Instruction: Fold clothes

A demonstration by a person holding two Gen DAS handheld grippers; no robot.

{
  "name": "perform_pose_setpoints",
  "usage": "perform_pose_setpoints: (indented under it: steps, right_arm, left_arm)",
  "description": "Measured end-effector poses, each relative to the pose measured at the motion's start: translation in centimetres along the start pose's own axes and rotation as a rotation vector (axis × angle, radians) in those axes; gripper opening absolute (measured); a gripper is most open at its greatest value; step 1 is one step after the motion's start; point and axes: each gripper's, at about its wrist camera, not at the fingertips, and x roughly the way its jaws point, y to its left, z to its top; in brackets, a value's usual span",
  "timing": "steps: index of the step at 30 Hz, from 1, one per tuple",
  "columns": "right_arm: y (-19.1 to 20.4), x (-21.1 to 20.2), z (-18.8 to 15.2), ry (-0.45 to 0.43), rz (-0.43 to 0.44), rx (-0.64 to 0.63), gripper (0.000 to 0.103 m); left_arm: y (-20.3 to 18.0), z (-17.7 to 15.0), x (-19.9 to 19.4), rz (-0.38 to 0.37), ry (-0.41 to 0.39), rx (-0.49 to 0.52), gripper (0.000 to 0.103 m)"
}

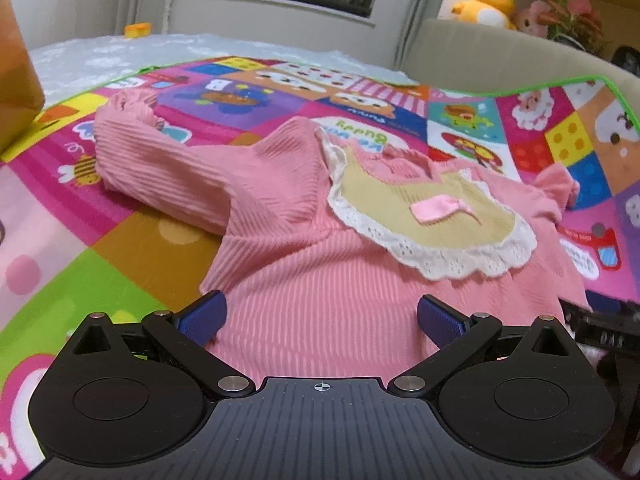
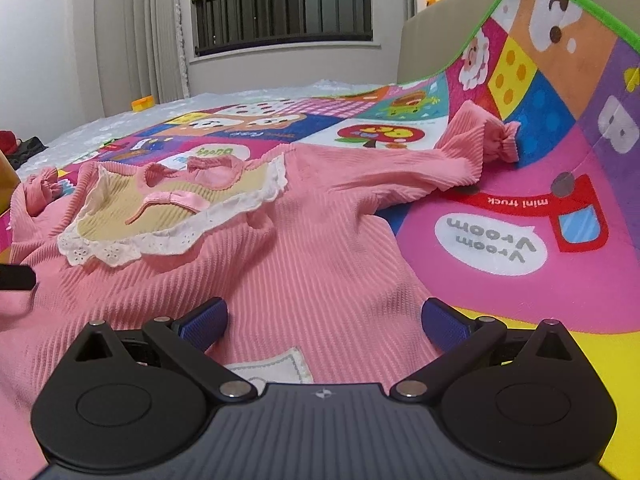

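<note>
Left gripper: fingers spread wide apart, hovering low over the hem area of the garment, gripping nothing
Pink ribbed top: lies front side up on the play mat; its left sleeve stretches out across the mat
Bib collar: yellow, lace-edged, with a pink bow, at the neckline
Right gripper: fingers wide apart above the lower body of the top, empty
Right sleeve: reaches toward the mat's raised edge
Plush duck: background ledge
</note>
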Motion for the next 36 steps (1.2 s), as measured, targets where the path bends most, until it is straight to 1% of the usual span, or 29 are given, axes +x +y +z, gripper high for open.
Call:
perform_pose_setpoints:
  steps: [3, 5, 10, 16, 20, 21, 22, 23, 25, 26, 28, 29, 30, 31, 34, 35, 36]
  right_arm:
    - [-0.2, 0.3, 0.3, 0.028, 0.018, -0.008, 0.103]
    - [-0.3, 0.4, 0.2, 0.022, 0.025, -0.007, 0.103]
    - [-0.2, 0.2, -0.2, 0.002, 0.019, -0.014, 0.103]
    - [-0.4, 0.2, -0.1, 0.007, 0.031, -0.002, 0.103]
    - [-0.7, 0.4, 0.3, 0.04, 0.047, 0.001, 0.103]
    - [-0.7, 0.5, 0.4, 0.047, 0.051, 0.0, 0.103]
    - [-0.7, 0.5, 0.4, 0.049, 0.053, -0.003, 0.103]
    - [-0.7, 0.4, 0.3, 0.047, 0.053, -0.005, 0.103]
    - [-0.6, 0.4, 0.1, 0.034, 0.05, -0.009, 0.103]
    - [-0.5, 0.3, -0.1, 0.022, 0.045, -0.014, 0.103]
    - [-0.4, 0.2, -0.3, 0.008, 0.041, -0.02, 0.103]
    - [-0.4, 0.1, -0.3, 0.004, 0.041, -0.019, 0.103]
    - [-0.5, 0.1, -0.3, 0.003, 0.044, -0.016, 0.103]
    - [-0.5, 0.1, -0.3, 0.003, 0.045, -0.015, 0.103]
    - [-0.4, 0.1, -0.3, 0.002, 0.039, -0.021, 0.103]
    - [-0.3, 0.1, -0.3, 0.002, 0.037, -0.023, 0.103]
    - [-0.3, 0.1, -0.3, 0.001, 0.036, -0.023, 0.103]
  left_arm:
    - [0.3, -0.8, -0.6, -0.032, -0.003, 0.044, 0.103]
    - [0.2, -0.7, -0.7, -0.036, 0.014, 0.056, 0.103]
    - [0.2, 0.1, -0.4, -0.02, 0.038, -0.002, 0.103]
    - [-0.2, 0.0, -0.2, 0.008, 0.041, 0.005, 0.103]
    - [-1.0, -0.1, 0.3, 0.028, 0.061, 0.084, 0.103]
    - [-1.0, -0.1, 0.2, 0.024, 0.059, 0.09, 0.103]
    - [-0.5, 0.2, -0.3, -0.012, 0.05, 0.064, 0.103]
    - [0.2, 0.7, -0.9, -0.065, 0.037, 0.021, 0.103]
    - [2.5, 2.1, -2.5, -0.157, -0.034, -0.096, 0.103]
    - [3.9, 3.1, -3.1, -0.143, -0.078, -0.148, 0.103]
    - [6.9, 5.6, -3.9, -0.035, -0.17, -0.237, 0.103]
    - [8.3, 6.8, -3.6, 0.02, -0.186, -0.27, 0.103]
    - [9.6, 8.1, -2.9, 0.076, -0.182, -0.296, 0.103]
    - [10.5, 8.8, -1.9, 0.101, -0.169, -0.315, 0.103]
    - [12.4, 10.0, 1.2, 0.112, -0.111, -0.358, 0.103]
    - [13.1, 10.4, 2.2, 0.116, -0.092, -0.372, 0.099]
    - [13.7, 10.8, 3.2, 0.12, -0.073, -0.387, 0.079]
